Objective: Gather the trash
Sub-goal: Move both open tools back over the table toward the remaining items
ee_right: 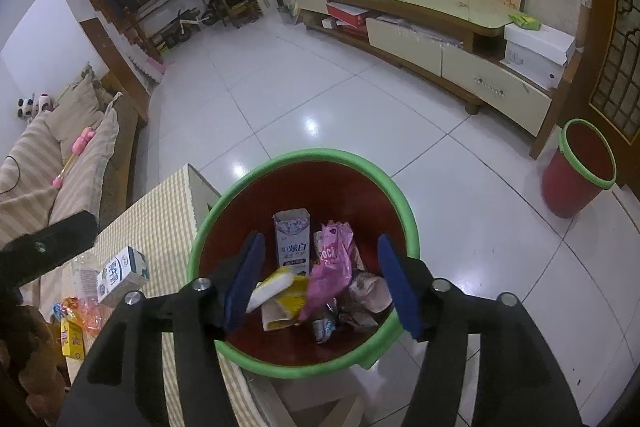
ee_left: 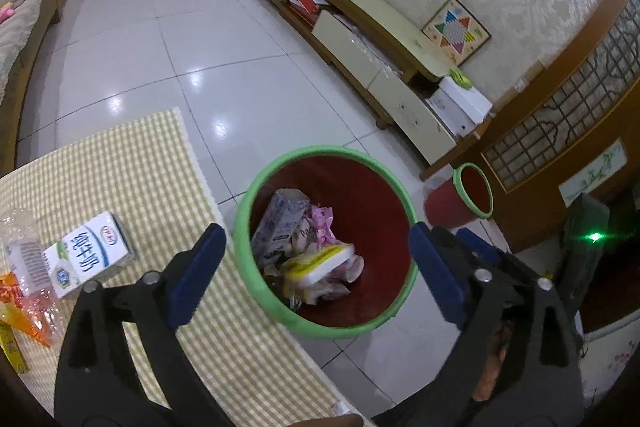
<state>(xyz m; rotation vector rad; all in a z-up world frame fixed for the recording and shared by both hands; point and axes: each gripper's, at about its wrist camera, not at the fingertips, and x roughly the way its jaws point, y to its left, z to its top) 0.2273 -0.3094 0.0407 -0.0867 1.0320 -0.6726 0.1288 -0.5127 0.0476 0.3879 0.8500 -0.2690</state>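
Note:
A red bin with a green rim (ee_left: pixel 320 151) (ee_right: pixel 304 155) stands on the floor against the checked table. Inside lie a grey carton (ee_right: pixel 292 243), a pink wrapper (ee_right: pixel 332 267), a yellow-and-white pack (ee_left: pixel 320 263) (ee_right: pixel 276 287) and other crumpled wrappers. My left gripper (ee_left: pixel 316 231) hangs wide open above the bin with nothing between its blue pads. My right gripper (ee_right: pixel 320 241) is open over the same bin, also empty. On the table lie a white-and-blue milk carton (ee_left: pixel 90 253) (ee_right: pixel 120 273), a clear plastic bottle (ee_left: pixel 20 235) and an orange wrapper (ee_left: pixel 24 311) (ee_right: pixel 86 315).
A second red bin (ee_left: pixel 474 191) (ee_right: pixel 580 171) stands by the wooden door on the right. A low TV cabinet (ee_left: pixel 360 27) (ee_right: pixel 420 11) runs along the far wall. A sofa (ee_right: pixel 60 155) is at the left. White tiled floor (ee_right: pixel 320 87) lies between them.

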